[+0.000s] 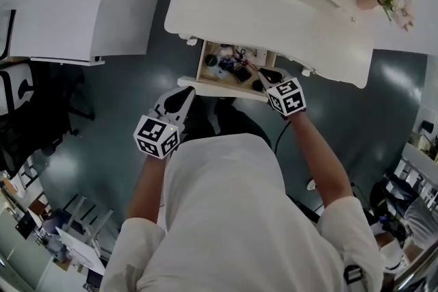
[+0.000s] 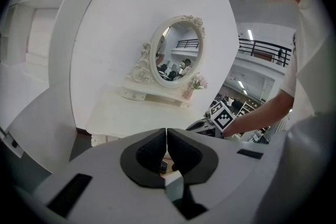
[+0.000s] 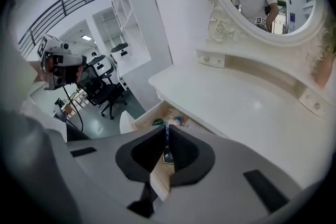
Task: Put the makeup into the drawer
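Assorted makeup (image 1: pixel 231 66) stowed in the open pale wooden drawer (image 1: pixel 205 63), left tool (image 1: pixel 185 92) and right tool (image 1: pixel 264 74) hover above, jaws together and empty.

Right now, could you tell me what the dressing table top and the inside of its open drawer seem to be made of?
Dressing table top: probably painted or lacquered wood; uniform white, smooth, with a soft sheen.
Drawer: inside looks like bare light wood or plywood, tan and matte; its front is white.
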`<state>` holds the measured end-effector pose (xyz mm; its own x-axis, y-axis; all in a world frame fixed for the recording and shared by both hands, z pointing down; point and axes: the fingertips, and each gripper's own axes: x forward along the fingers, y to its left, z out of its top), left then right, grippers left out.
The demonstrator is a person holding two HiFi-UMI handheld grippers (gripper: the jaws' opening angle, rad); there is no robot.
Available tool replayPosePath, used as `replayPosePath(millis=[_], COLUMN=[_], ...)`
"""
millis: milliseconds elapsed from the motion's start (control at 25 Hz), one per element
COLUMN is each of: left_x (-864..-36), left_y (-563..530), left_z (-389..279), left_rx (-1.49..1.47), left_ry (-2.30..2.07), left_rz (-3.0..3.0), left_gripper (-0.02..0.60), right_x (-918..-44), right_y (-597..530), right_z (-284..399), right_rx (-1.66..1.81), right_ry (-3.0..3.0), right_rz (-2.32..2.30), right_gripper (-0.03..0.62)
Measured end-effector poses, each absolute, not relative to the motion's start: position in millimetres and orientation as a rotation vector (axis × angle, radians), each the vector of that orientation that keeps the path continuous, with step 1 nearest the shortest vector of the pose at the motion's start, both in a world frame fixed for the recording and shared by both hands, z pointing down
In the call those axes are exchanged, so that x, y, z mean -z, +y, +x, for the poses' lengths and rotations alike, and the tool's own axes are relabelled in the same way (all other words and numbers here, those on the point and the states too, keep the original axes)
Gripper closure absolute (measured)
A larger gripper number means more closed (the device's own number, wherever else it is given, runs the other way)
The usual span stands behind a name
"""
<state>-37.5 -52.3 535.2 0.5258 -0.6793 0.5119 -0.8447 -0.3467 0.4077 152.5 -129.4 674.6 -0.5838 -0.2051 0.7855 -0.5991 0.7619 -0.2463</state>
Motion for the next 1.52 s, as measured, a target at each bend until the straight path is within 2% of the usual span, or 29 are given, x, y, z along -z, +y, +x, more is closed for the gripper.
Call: replayPosePath(millis=[600, 800, 1520], left_x=[-505.6, -488.2, -445.3], left_y=[-15.8, -10.4, -2.0], left_z=[-72.7, -87.2, -72.3], left_rx=[-0.367, -0.276, -0.240], left_ry=[-1.084, -1.043, -1.013], left_rz=[2.335, 2.343, 2.483], left_gripper=[0.560, 0.560, 0.560], right_x=[-581.4, -551.2, -453.8], right_y=[-76.9, -52.9, -3.1], right_z=[138.1, 130.8, 171.4], right_rx=[-0.507, -0.462, -0.396], right_ry=[-2.262, -2.257, -2.304], right_rz=[0.989, 1.096, 1.394], right_gripper=[0.566, 0.566, 0.566])
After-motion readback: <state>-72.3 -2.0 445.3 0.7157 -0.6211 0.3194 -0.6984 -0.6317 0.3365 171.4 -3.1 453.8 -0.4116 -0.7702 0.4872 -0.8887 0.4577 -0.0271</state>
